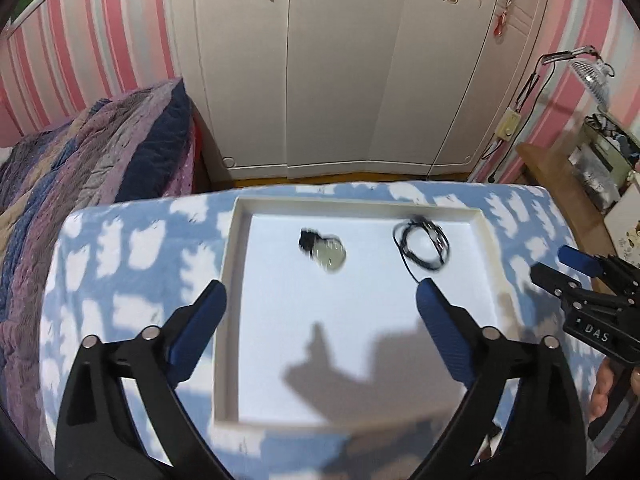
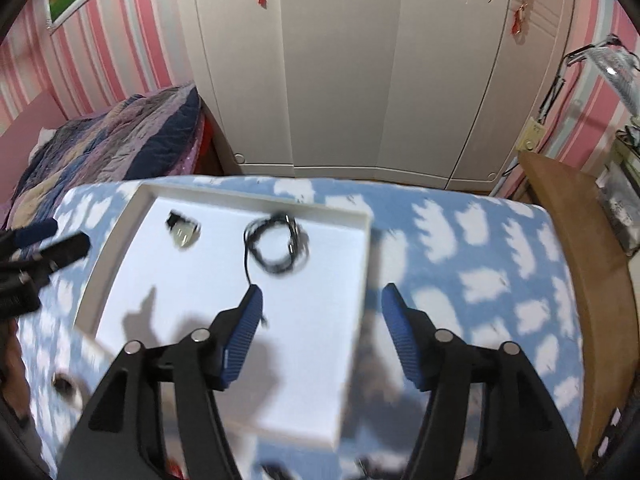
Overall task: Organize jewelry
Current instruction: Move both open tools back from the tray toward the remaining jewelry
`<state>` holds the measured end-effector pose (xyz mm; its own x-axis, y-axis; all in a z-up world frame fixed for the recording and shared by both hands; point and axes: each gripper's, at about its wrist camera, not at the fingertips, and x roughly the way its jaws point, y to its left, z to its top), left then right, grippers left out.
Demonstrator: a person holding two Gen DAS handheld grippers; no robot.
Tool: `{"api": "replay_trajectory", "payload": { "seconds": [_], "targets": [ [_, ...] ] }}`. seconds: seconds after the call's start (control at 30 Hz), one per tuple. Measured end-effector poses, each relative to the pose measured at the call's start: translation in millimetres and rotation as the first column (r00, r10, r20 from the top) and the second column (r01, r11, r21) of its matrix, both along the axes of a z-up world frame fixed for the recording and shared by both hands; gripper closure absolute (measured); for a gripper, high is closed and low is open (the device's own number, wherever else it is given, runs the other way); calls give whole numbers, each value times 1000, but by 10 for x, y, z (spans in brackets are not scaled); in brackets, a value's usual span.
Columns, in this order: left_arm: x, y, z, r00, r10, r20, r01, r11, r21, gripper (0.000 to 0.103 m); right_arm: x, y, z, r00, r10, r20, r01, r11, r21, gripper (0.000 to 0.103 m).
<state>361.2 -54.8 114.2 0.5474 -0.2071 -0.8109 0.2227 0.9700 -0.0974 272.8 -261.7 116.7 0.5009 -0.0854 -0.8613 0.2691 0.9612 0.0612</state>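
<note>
Two handheld grippers hover above a table point(image 1: 132, 248) covered in a blue cloth with white cloud shapes. Seen from its own camera, the left gripper point(image 1: 320, 300) has its blue-padded jaws spread wide and holds nothing, poised over the near part of a shallow white tray point(image 1: 236, 240). The right gripper point(image 2: 320, 300) is likewise spread apart and empty, straddling the tray's right wall, one finger over the tray and the other over the cloth. Inside the tray, toward its far side, lie two pieces, both blurred: a coiled black cord necklace point(image 1: 422, 246) on the right, and to its left, apart from it, a pale round pendant with a black top point(image 1: 324, 250). Beyond the table stand a white wardrobe point(image 1: 340, 80), a bed with a purple quilt point(image 1: 92, 152) on the left, and pink striped walls.
</note>
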Motion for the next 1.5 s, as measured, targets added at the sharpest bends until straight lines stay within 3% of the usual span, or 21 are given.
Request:
{"api": "replay_trajectory", "payload": {
  "seconds": [0.13, 0.27, 0.37, 0.5, 0.63, 1.17, 1.2, 1.27, 1.5],
  "targets": [
    [-453, 54, 122, 1000, 13, 9, -13, 1000, -6, 6, -560, 36, 154, 999, -7, 47, 6, 1000, 13, 39],
    [-915, 109, 165, 998, 5, 66, -7, 1000, 22, 3, -975, 121, 202, 995, -9, 102, 7, 1000, 17, 30],
    [-1247, 156, 164, 996, 6, 86, -9, 999, 34, 3, -1299, 212, 184, 990, -15, 137, 14, 1000, 9, 29],
    [-1611, 89, 145, 994, 2, 108, -8, 998, 59, 3, -1580, 221, 102, 991, -24, 131, 18, 999, 47, 29],
    [-1857, 25, 56, 998, -14, 61, 11, 998, 63, 3, -1757, 266, 49, 994, -10, 112, 6, 999, 38, 29],
    [-2010, -144, -557, 994, -62, -90, 67, 996, 62, 5, -1836, 202, -462, 999, 20, -42, -20, 1000, 3, 29],
    [-2012, -159, -580, 993, -70, -97, 76, 995, 63, 7, -1828, 205, -490, 999, 18, -50, -17, 1000, 4, 29],
    [-2018, -203, -654, 988, -95, -119, 103, 993, 63, 20, -1811, 207, -550, 998, 17, -64, -16, 1000, 5, 29],
    [-1982, -331, -808, 975, -154, -158, 165, 985, 57, 29, -1756, 197, -710, 994, 16, -109, -16, 1000, -3, 30]
  ]
}}
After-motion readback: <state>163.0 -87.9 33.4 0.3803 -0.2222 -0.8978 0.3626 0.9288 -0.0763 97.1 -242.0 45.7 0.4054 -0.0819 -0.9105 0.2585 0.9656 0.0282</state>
